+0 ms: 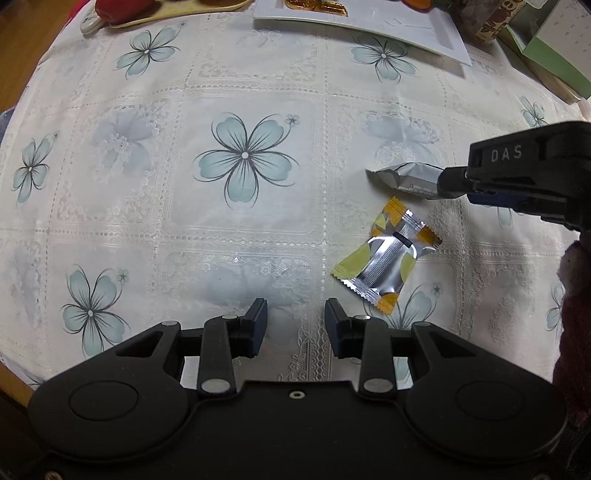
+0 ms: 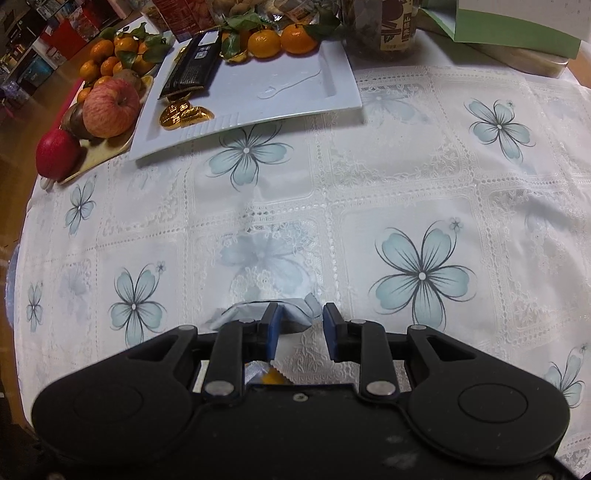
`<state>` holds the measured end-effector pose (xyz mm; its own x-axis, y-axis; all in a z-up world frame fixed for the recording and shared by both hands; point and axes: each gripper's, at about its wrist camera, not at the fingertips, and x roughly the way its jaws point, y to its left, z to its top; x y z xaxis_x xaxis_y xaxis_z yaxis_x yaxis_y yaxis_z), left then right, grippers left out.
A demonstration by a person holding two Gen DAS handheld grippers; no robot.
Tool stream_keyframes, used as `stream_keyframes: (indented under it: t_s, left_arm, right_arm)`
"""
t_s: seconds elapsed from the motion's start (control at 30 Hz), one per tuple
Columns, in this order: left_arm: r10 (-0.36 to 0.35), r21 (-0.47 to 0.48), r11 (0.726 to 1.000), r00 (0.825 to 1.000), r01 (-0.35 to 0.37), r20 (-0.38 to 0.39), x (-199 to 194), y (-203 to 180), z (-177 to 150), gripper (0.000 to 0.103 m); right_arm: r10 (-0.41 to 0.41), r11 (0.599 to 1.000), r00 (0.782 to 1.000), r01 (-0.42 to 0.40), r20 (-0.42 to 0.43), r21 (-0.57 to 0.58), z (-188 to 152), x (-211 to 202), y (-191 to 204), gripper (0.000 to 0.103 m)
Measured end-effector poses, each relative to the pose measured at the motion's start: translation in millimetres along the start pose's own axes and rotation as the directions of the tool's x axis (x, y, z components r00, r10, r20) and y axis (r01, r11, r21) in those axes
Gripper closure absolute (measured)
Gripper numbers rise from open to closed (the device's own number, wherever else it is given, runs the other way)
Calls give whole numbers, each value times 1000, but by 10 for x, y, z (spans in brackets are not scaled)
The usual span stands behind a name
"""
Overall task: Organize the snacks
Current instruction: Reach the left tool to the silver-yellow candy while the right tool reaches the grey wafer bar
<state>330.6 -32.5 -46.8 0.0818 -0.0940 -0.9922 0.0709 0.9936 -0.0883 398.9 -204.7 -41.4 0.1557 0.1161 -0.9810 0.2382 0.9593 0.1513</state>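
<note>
A silver snack packet (image 1: 406,179) lies on the flowered tablecloth. My right gripper (image 2: 301,328) is open around it, the packet (image 2: 295,315) lying between and under its fingers; the gripper also shows in the left wrist view (image 1: 448,182). A yellow, orange and silver candy packet (image 1: 388,258) lies just in front of the silver one, and its corner shows under the right gripper (image 2: 271,376). My left gripper (image 1: 295,325) is open and empty, low over the cloth, left of the candy packet. A white rectangular tray (image 2: 295,96) at the back holds a black snack bar (image 2: 192,66) and gold-wrapped sweets (image 2: 184,114).
A fruit plate (image 2: 99,153) with apples (image 2: 110,110) and tangerines (image 2: 107,59) stands at the back left. More tangerines (image 2: 280,40) sit behind the tray. A jar (image 2: 391,29) and a green box (image 2: 517,26) stand at the back right. The table edge runs along the left.
</note>
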Motion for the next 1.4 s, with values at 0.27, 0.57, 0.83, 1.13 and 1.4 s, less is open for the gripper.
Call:
stream_keyframes:
  t_s: [0.27, 0.57, 0.83, 1.13, 1.4]
  left_arm:
    - [-9, 66, 998, 999, 7, 35, -15, -170, 3, 60]
    - [4, 32, 999, 1000, -4, 10, 24, -66, 27, 60]
    - [-10, 24, 1000, 1000, 10, 4, 1, -66, 16, 60]
    - [-12, 11, 1000, 1000, 12, -3, -5, -34, -1, 60]
    - [-18, -4, 1000, 1000, 17, -9, -14, 35, -15, 60]
  right_arm:
    - [65, 997, 998, -65, 3, 37, -44, -145, -67, 75]
    - [42, 999, 999, -42, -23, -6, -96, -83, 34, 75]
    - [16, 998, 999, -19, 42, 57, -36, -123, -45, 75]
    - [100, 995, 994, -101, 43, 11, -19, -57, 102, 74]
    - [120, 984, 993, -118, 11, -132, -76, -32, 322, 66]
